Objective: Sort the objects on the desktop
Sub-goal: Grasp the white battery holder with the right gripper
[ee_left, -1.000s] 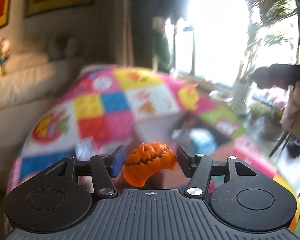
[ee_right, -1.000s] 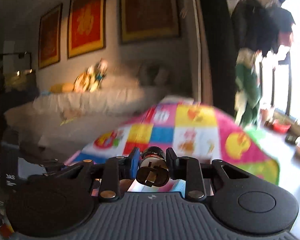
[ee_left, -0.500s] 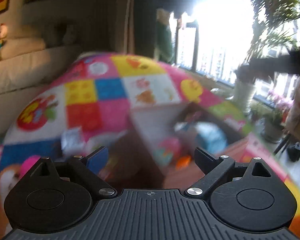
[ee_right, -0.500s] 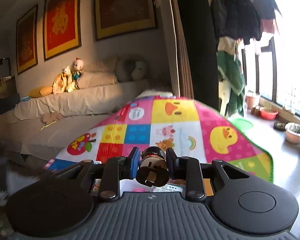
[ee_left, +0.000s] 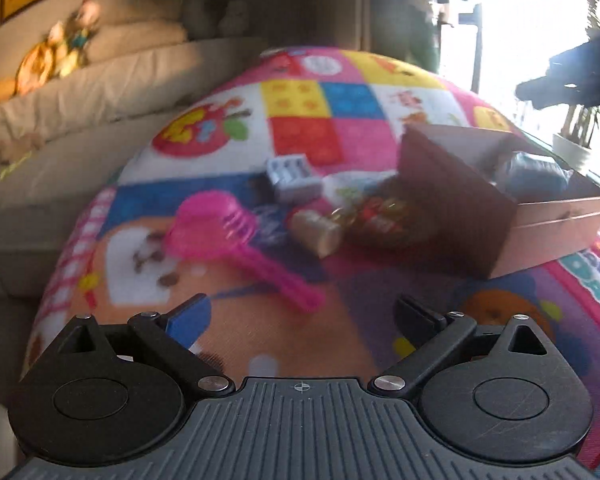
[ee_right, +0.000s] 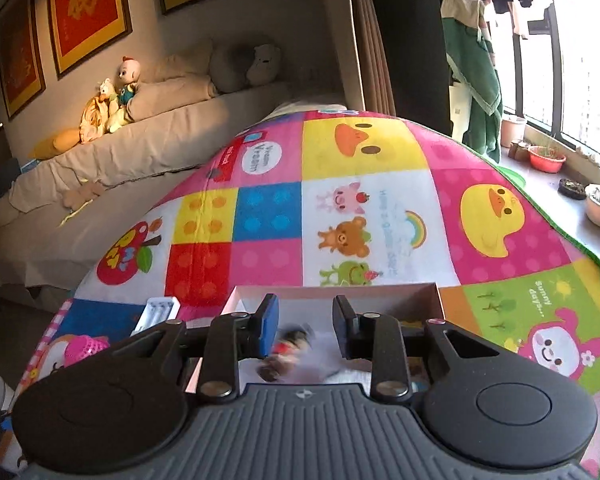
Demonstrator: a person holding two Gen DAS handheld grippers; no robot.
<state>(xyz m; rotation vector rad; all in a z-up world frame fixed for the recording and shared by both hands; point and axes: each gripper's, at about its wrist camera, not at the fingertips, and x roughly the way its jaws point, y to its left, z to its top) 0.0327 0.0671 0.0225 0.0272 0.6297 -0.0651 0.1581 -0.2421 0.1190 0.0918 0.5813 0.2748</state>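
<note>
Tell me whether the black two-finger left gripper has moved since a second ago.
Yes. The left gripper shifted left: the brown cardboard box, then ahead, now sits upper right. Its jaws are opening, empty.

**A living room in a home**

A long sofa (ee_right: 148, 136) with cushions and soft toys (ee_right: 112, 100) stands under framed red pictures (ee_right: 88, 12). Clothes (ee_right: 476, 80) hang beside a bright window, and potted plants (ee_right: 546, 158) sit on the sill.

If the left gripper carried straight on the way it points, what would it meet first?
Most likely the pink scoop on the play mat; its handle end lies nearest, just ahead of the left gripper, whose jaws are opening with nothing between them. Depth is uncertain in this blurred fisheye view, so it might touch bare mat first.
</note>
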